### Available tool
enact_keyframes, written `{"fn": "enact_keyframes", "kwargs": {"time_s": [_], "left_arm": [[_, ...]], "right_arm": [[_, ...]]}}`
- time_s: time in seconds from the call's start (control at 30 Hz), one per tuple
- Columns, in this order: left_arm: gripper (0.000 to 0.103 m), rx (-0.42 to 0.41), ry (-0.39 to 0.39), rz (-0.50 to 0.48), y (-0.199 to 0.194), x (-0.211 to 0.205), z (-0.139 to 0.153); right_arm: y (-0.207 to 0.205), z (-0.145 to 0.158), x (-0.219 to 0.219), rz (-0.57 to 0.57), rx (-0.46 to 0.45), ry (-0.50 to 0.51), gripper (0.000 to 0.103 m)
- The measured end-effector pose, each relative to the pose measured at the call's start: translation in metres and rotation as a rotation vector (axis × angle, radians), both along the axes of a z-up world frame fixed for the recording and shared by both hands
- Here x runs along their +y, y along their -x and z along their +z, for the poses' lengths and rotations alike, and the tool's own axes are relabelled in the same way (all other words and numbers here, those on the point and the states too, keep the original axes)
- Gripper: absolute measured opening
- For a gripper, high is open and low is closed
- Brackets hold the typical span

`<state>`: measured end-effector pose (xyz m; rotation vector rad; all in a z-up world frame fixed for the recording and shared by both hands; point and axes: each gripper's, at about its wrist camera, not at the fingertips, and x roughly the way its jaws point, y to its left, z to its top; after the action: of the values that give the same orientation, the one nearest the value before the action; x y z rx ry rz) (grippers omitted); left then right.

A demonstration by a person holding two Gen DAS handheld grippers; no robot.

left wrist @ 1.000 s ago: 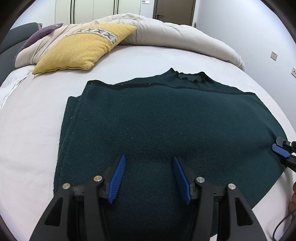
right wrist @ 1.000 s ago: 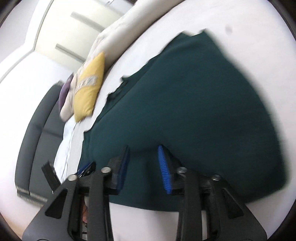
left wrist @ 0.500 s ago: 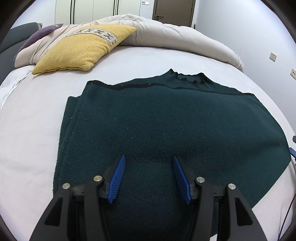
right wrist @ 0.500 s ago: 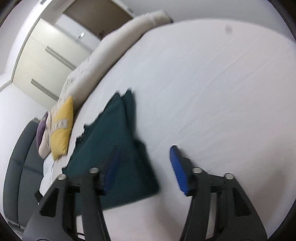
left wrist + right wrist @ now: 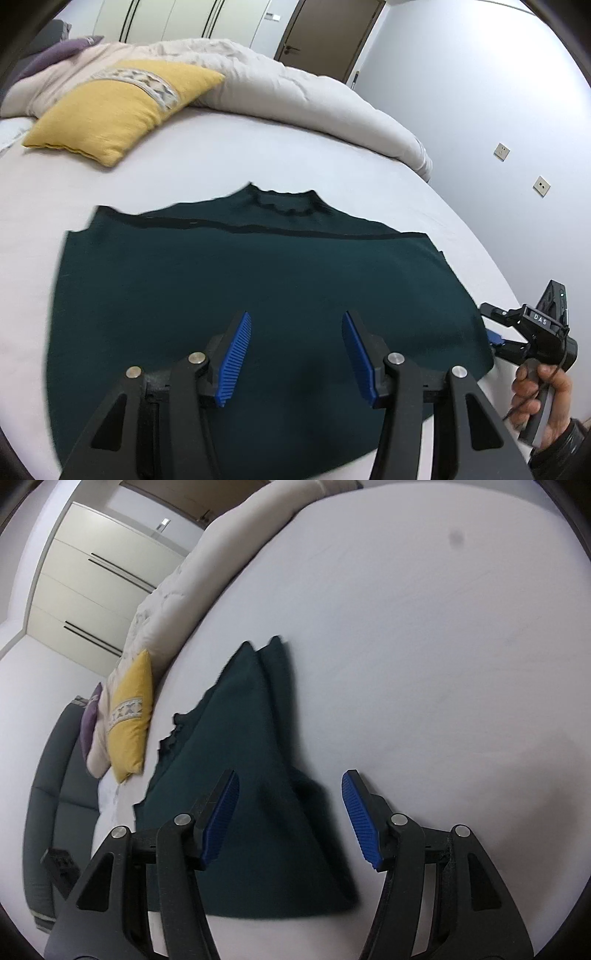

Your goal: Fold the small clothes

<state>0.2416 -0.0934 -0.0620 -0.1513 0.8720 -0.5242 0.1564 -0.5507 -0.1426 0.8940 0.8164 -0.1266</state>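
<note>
1. Since a second ago the right tool (image 5: 290, 818) has let go: its jaws have just been opening, and they now stand apart with the near right corner of the sweater (image 5: 258, 295) lying loose between and below them, not pinched.
2. Both views have pulled back a little, so more of the bed (image 5: 207, 155) shows around the garment. The left tool (image 5: 295, 354) has narrowed its jaws slightly, yet they are open and empty, hovering over the near hem.
3. Dark green and knitted, the sweater lies flat on the white sheet, collar at the far side, its sides already folded in as layered edges.
4. It looks soft, limp and fairly thick. It should drape and sag when lifted, and the knit should grip the ribbed pads well. The two near hem corners look like the best places to hold, taking all layers together so the fold does not slip open.
5. The near hem is hidden behind the left tool's body. The right view is tilted and blurred along the sweater's edge, so how many layers lie there is unclear. A hand (image 5: 541, 398) holds the right tool at the frame edge.
</note>
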Motion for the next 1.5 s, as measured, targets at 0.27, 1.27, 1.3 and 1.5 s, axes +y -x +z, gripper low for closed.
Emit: {"fn": "enact_keyframes", "kwargs": {"time_s": [0.27,1.27,1.3,1.5], "left_arm": [[0.043,0.128,0.065,0.007,-0.024,-0.002,-0.048],[0.021,0.316,0.413,0.111,-0.045,0.077,-0.063],[0.031,0.314,0.424,0.114,-0.044,0.081,-0.060],[0.078,0.317,0.447,0.093,-0.045,0.073,-0.042]], "right_arm": [[-0.055,-0.018,0.002,0.022,0.029,-0.084,0.041],[-0.167,0.055,0.307,0.514,0.058,0.402,0.011],[-0.173,0.038,0.315,0.545,0.105,0.383,0.011],[-0.145,0.041,0.329,0.618,0.024,0.374,0.048]]}}
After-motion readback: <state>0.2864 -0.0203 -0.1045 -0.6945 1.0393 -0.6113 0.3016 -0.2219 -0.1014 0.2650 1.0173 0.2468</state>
